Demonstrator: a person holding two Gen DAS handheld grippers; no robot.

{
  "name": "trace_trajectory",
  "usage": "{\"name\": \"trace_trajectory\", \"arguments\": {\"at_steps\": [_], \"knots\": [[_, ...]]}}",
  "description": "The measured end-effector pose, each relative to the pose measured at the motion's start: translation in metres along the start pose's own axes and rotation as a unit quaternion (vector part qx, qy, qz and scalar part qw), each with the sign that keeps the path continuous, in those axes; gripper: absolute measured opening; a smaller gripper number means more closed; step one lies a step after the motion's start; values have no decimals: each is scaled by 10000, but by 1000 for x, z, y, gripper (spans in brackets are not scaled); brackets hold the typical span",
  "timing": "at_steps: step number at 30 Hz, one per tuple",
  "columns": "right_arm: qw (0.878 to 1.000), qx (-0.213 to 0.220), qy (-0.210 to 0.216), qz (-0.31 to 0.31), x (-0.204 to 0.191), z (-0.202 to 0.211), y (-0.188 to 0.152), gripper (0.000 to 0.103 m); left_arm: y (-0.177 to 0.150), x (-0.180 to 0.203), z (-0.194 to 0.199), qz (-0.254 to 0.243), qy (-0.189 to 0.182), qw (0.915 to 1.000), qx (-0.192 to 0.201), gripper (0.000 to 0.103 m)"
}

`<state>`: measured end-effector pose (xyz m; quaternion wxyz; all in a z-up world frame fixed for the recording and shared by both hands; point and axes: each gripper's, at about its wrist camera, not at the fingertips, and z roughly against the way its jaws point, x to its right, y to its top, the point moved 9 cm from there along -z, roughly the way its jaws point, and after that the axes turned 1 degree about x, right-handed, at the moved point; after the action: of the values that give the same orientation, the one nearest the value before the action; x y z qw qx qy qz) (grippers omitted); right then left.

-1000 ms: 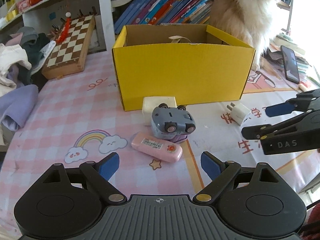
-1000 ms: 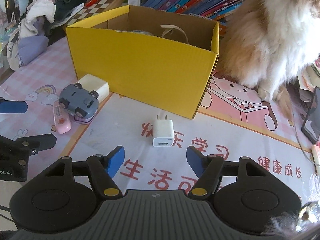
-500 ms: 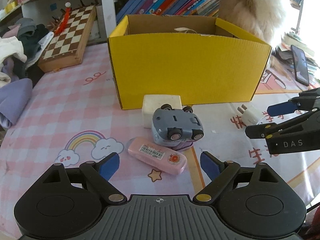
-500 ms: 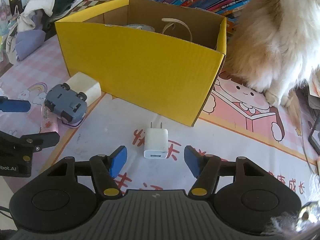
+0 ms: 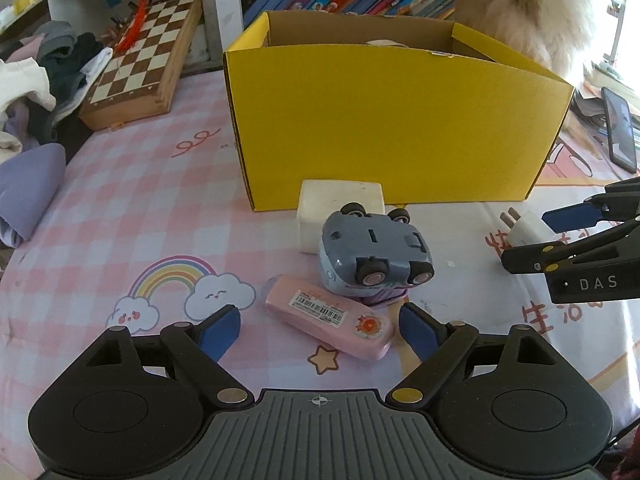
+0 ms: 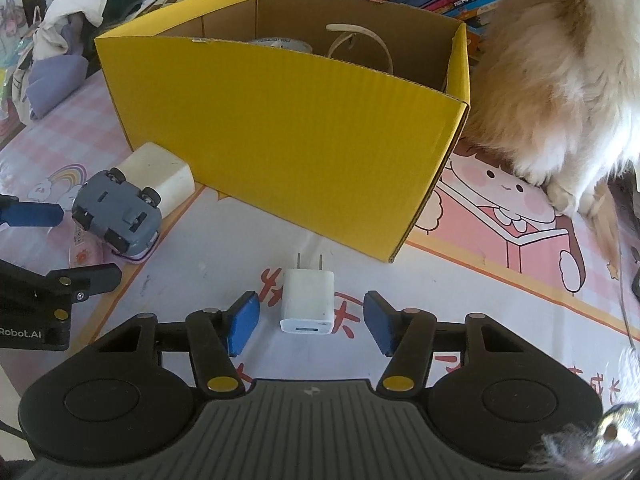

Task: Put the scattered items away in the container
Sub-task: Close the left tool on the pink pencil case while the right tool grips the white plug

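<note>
Charger (image 6: 307,303) between spread right fingers (image 6: 243,323), untouched

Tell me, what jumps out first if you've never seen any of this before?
Probably the big yellow box in the middle of the pink tablecloth, with a fluffy cat sitting right beside it. In front of the box lie a grey toy car flipped wheels-up, a pink case and a white charger between the open right gripper's blue fingers.

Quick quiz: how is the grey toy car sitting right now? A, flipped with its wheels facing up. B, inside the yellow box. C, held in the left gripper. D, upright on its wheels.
A: the grey toy car shows its underside and wheels upward, resting partly on the pink case, outside the yellow box.
</note>
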<state>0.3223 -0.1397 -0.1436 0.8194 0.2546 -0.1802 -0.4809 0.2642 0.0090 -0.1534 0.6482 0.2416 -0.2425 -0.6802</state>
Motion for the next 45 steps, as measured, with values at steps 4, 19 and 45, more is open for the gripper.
{"name": "trace_trajectory", "arguments": {"at_steps": [4, 19, 45], "knots": [[10000, 3, 7, 7, 0, -1, 1, 55, 0, -2, -2, 11, 9, 10000, -16, 84], [10000, -4, -34, -44, 0, 0, 0, 50, 3, 3, -3, -201, -192, 9995, 117, 74], [9990, 19, -33, -437, -3, 3, -2, 25, -3, -17, 31, -113, -166, 9992, 346, 73]]}}
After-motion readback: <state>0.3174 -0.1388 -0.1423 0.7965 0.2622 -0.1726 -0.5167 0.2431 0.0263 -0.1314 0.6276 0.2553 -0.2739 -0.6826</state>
